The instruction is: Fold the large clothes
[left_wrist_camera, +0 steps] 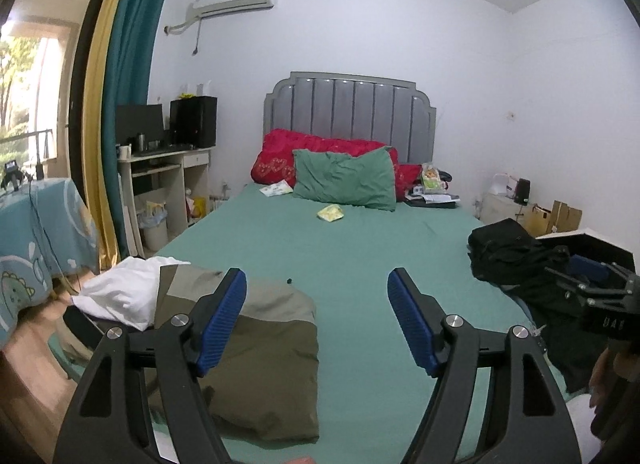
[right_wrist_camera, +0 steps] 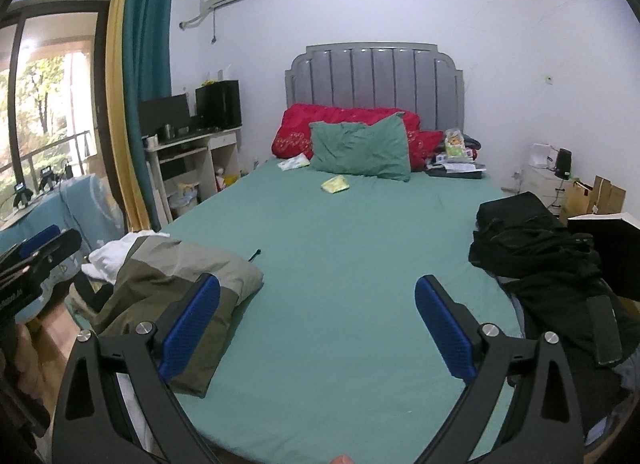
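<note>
A folded olive and khaki garment [left_wrist_camera: 256,344] lies on the near left part of the green bed [left_wrist_camera: 360,256], with a white garment [left_wrist_camera: 120,292] beside it at the bed's edge. My left gripper [left_wrist_camera: 316,284] hovers open over the sheet; its left finger stands in front of the olive garment, and nothing is between the pads. A heap of black clothes [right_wrist_camera: 540,256] sits at the bed's right edge. My right gripper [right_wrist_camera: 318,292] is open and empty above the sheet, between the olive garment [right_wrist_camera: 172,288] and the black heap. Each gripper shows at the edge of the other's view.
A green pillow [left_wrist_camera: 344,179] and red bedding [left_wrist_camera: 288,151] lie by the grey headboard, with small packets and clutter beside them. A desk with a monitor [left_wrist_camera: 140,123] stands left of the bed. Boxes and a nightstand [right_wrist_camera: 540,175] are on the right.
</note>
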The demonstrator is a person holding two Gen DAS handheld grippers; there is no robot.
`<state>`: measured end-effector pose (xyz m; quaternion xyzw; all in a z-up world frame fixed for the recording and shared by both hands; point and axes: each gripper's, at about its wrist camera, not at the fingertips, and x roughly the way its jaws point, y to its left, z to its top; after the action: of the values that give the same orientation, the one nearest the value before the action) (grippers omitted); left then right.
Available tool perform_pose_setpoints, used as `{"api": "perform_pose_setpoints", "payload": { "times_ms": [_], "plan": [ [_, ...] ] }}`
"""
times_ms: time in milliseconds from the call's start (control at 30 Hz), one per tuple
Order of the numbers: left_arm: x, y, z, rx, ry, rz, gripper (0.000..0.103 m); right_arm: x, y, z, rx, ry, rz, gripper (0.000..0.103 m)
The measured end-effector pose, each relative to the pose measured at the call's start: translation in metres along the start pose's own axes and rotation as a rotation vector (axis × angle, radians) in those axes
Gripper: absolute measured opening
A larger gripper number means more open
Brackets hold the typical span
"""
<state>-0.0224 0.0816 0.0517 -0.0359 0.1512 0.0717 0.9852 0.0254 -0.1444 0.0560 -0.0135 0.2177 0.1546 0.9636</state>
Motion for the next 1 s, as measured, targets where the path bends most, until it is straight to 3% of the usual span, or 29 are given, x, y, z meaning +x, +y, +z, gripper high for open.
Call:
{"api": "perform_pose_setpoints", "payload": {
  "times_ms": [1000],
  "plan": [
    [0.011,0.007,0.0,0.011,0.003,-0.004,0.076,0.005,0.001,-0.002,0.006,0.021,-0.001,0.097]
  ]
}}
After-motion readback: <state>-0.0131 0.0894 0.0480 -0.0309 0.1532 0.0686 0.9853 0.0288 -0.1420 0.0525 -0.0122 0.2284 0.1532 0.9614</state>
